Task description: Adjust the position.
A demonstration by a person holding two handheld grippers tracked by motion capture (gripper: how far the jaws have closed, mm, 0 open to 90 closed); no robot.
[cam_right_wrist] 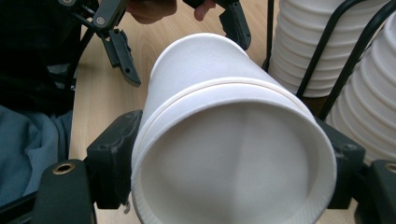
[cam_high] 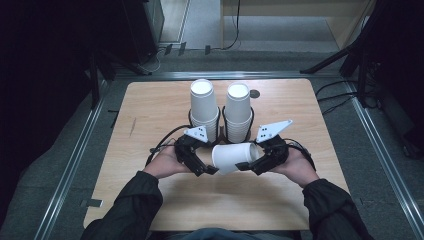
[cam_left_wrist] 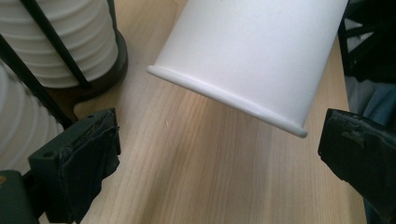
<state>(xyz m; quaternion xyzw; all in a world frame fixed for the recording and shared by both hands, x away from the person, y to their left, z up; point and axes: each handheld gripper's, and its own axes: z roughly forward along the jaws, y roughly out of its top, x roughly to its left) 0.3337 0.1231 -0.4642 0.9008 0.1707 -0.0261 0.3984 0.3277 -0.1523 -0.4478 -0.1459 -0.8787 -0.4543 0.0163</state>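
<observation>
Between the right gripper's (cam_high: 248,165) clamped jaws a cup (cam_high: 234,157) lies level, pointing into the wide-open left gripper (cam_high: 212,170) just beside it.

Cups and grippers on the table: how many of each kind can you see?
Loose white cup, held sideways: 1
Stacks of white cups in black wire holders: 2
Grippers, left and right: 2
Total: 5
</observation>
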